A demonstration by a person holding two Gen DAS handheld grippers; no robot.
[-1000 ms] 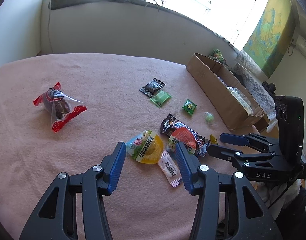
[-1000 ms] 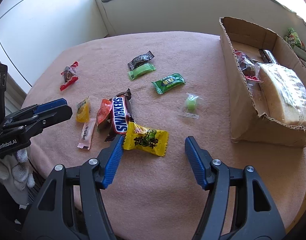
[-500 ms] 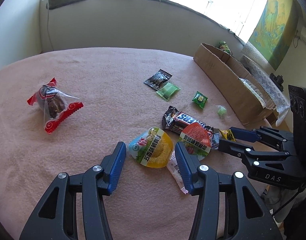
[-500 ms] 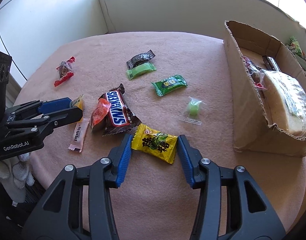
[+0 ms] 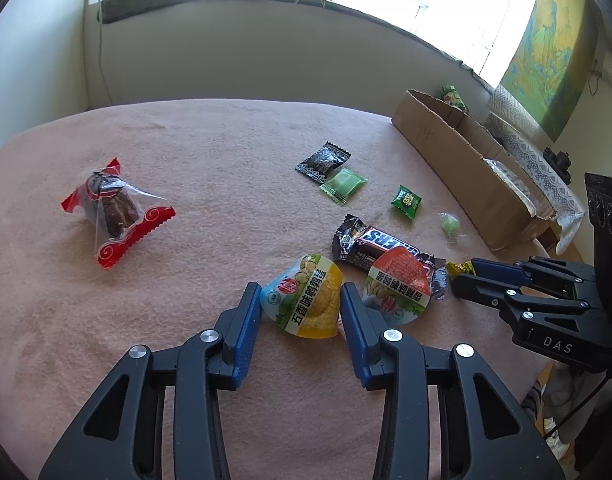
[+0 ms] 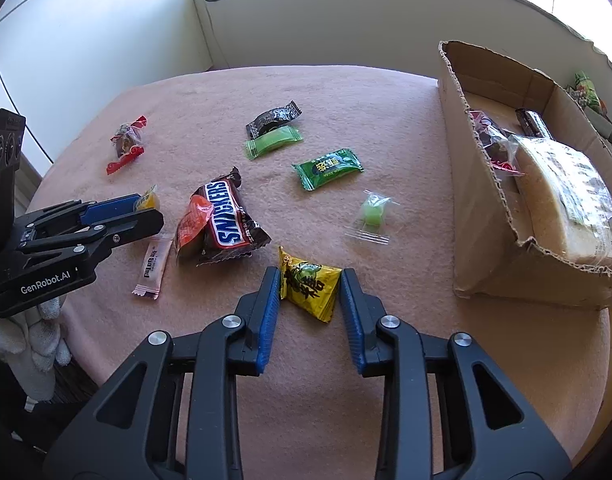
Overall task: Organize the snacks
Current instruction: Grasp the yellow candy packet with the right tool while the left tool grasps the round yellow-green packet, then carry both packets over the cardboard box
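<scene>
The Snickers bar [image 5: 376,242] is partly covered in the left wrist view by the red-topped snack cup [image 5: 398,285], so only part of its name shows. In that view the yellow candy packet [image 5: 460,269] shows just one crimped end past the right gripper [image 5: 468,272], while in the right wrist view the yellow-topped snack cup [image 6: 147,200] is mostly hidden behind the left gripper [image 6: 147,210]. The bread loaf [image 6: 566,196] in the cardboard box [image 6: 490,216] hides whatever lies under it, and the print on the pink sachet [image 6: 153,266] is too small to read.
</scene>
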